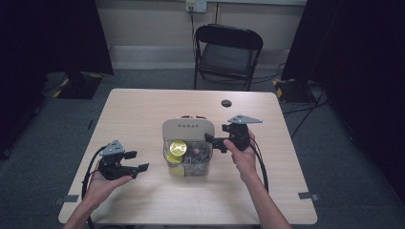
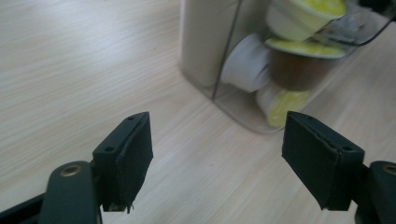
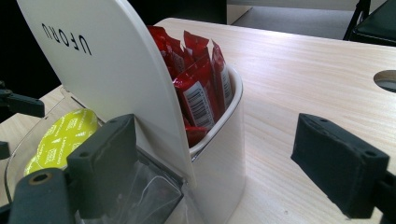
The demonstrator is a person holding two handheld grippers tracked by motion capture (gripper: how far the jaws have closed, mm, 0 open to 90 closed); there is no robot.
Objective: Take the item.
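Wooden table, organizer (lid raised), yellow-lidded capsules, red sachets

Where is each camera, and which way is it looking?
High view: above the person's side, looking forward and down at the table; both forearms, left gripper and right gripper show.
Left gripper view: on the left gripper, facing the clear container's capsules.
Right gripper view: on the right gripper, facing the white lid and red sachets.
Shared: all show the container.
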